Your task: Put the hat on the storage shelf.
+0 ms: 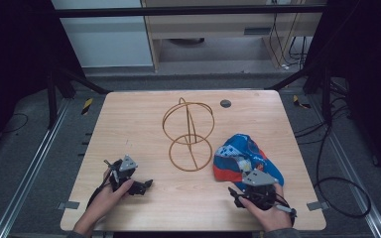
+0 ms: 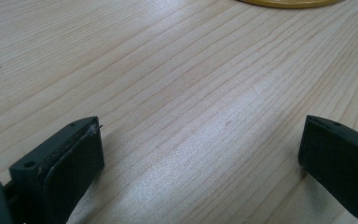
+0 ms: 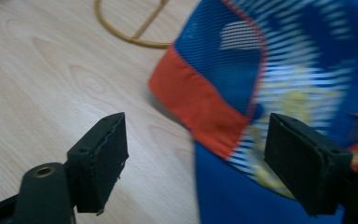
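A blue cap with a red-orange band and white patches lies on the right half of the wooden table. My right gripper sits at its near edge. In the right gripper view the cap spreads ahead and under the right jaw, and the right gripper is open with nothing clamped. A gold wire stand of linked rings stands at the table's middle. My left gripper rests low at the front left, pointing right. It is open over bare wood, with the stand's base ring far ahead.
A small dark round disc lies near the table's far edge. Behind the table are a light cabinet and hanging cables. Metal rails run along the floor on both sides.
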Motion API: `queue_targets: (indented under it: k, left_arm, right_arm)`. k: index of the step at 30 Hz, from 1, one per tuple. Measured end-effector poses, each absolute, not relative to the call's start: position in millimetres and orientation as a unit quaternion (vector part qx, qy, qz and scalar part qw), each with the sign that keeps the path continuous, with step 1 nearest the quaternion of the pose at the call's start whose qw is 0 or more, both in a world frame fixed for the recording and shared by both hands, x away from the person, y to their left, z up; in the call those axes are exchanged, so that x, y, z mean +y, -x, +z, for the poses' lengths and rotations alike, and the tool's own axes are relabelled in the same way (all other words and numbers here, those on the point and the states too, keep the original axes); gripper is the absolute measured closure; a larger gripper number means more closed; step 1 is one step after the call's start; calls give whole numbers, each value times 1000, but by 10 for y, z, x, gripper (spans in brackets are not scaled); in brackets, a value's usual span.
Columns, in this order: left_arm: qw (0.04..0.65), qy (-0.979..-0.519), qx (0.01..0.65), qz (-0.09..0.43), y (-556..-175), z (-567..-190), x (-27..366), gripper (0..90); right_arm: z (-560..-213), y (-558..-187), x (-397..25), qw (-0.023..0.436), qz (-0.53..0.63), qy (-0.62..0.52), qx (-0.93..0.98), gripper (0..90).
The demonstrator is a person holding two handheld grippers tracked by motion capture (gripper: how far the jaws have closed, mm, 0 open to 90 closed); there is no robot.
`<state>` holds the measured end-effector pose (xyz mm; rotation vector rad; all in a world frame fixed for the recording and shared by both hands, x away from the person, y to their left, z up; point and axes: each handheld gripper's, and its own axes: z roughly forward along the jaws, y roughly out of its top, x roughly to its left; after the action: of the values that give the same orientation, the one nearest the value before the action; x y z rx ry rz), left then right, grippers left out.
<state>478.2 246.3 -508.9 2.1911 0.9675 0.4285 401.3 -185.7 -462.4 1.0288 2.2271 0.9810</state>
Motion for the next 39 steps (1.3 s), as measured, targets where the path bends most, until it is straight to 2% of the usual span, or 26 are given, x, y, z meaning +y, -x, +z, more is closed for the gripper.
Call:
queue_targets:
  k: [6,9,10,13,14,17,18,20,21,32,39]
  left_arm:
    - [347,-845,372,165,-4785,-5089,2464,0]
    - [347,-846,371,164,-4787,-5089,2465,0]
    - [347,-846,371,164,-4787,-5089,2465,0]
    - [347,-846,371,164,-4786,-5089,2465,0]
    - [347,-846,371,164,-4786,-5089,2465,0]
    - [347,-845,371,165,-4785,-5089,2465,0]
    - [347,-846,371,164,-4785,-5089,2465,0]
    - [347,-845,371,164,-4785,-5089,2465,0]
    - [347,-845,371,164,-4785,-5089,2465,0]
    - [347,-845,371,165,-4782,-5089,2465,0]
    - [348,-845,372,165,-4782,-5090,2463,0]
  right_arm:
    - [-4359,-4142,-2106,232,321,-410,821,200]
    - [-4213,-4235,-2167,224,306,-414,828,220]
    - [-4131,-4325,-2203,210,298,-424,829,255]
    - [-4083,-4443,-2228,205,287,-425,834,276]
    - [-4053,-4563,-2244,195,278,-429,837,324]
    - [-4038,-4678,-2258,177,281,-432,839,340]
    - [-4031,-4781,-2251,164,279,-434,840,387]
    - [-4034,-4827,-2241,151,281,-437,841,405]
    - [-4057,-4896,-2212,141,274,-435,846,442]
    - [-4159,-5040,-2132,105,249,-433,860,600]
    - [-4186,-5043,-2143,89,242,-429,866,810]
